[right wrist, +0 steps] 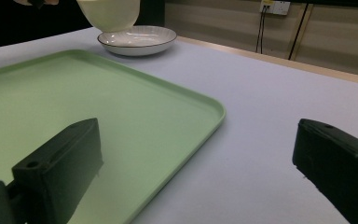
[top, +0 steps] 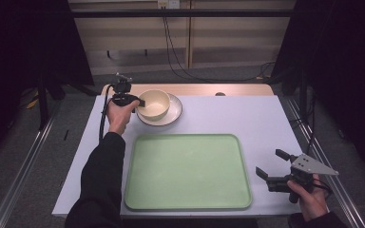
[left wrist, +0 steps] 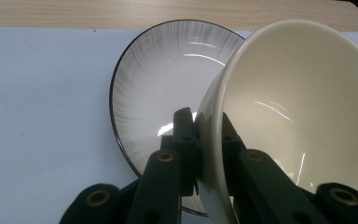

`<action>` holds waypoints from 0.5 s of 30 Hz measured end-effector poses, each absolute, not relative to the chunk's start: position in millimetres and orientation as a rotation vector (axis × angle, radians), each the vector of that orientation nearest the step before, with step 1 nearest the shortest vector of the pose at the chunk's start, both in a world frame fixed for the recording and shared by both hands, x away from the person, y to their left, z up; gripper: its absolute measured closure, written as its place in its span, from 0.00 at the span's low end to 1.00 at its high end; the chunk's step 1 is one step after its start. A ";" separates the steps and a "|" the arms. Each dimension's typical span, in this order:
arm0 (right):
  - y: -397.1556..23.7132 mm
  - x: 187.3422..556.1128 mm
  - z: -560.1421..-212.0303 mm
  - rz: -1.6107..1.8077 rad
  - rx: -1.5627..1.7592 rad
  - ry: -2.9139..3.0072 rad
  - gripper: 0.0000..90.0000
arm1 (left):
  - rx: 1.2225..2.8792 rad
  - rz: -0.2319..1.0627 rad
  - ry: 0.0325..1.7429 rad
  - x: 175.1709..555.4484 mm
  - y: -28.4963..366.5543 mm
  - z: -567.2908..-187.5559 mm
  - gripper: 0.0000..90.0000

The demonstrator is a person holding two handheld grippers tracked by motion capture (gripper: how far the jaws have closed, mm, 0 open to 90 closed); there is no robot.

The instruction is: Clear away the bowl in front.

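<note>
Bowl (top: 154, 104) is clamped at its rim in our left tongs (top: 141, 102), lifted above the plate (top: 174, 113); tray (top: 187, 206) awaits; right tongs (top: 272, 164) gape wide.

Place: a recording lab or test room, not a home.

- Black curtains (top: 24, 42) hang at the left and right edges of the frame, closing in the work area.
- Metal rails (top: 21, 168) run along the grey floor on both sides of the desk (top: 247, 118), like a rig frame.
- Black cables (top: 176, 57) drop from a wall socket (top: 167, 4) at top centre and trail across the floor.
- Plain beige wall panels (top: 133, 33) fill the back.
- The desk has a white top with a wooden far edge.
</note>
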State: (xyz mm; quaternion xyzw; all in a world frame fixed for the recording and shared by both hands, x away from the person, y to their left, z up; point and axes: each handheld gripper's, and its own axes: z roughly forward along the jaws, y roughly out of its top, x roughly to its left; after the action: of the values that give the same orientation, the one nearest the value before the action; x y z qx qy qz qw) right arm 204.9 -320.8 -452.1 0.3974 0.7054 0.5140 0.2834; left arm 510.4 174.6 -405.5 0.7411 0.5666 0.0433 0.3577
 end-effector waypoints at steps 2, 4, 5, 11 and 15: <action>-320.8 204.9 -452.0 1.374 1.067 1.889 0.01 | 1.931 0.108 1.455 509.2 174.6 -403.8 0.93; -320.8 205.3 -452.2 1.380 1.060 1.889 0.01 | 1.926 0.099 1.454 508.4 174.4 -403.2 0.93; -320.9 205.2 -452.1 1.377 1.064 1.888 0.01 | 1.919 0.096 1.454 507.8 174.2 -403.0 0.93; -320.6 204.8 -452.0 1.376 1.065 1.890 0.01 | 1.943 0.078 1.392 503.6 172.6 -397.9 0.93; -320.8 205.2 -452.2 1.380 1.058 1.889 0.01 | 1.941 0.071 1.381 500.3 168.9 -396.1 0.93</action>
State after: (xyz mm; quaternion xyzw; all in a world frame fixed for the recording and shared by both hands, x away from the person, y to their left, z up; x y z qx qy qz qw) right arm 205.2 -320.8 -452.2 0.3954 0.7057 0.5153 0.2830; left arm 500.3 168.9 -396.1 0.7566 0.5382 0.0277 0.3703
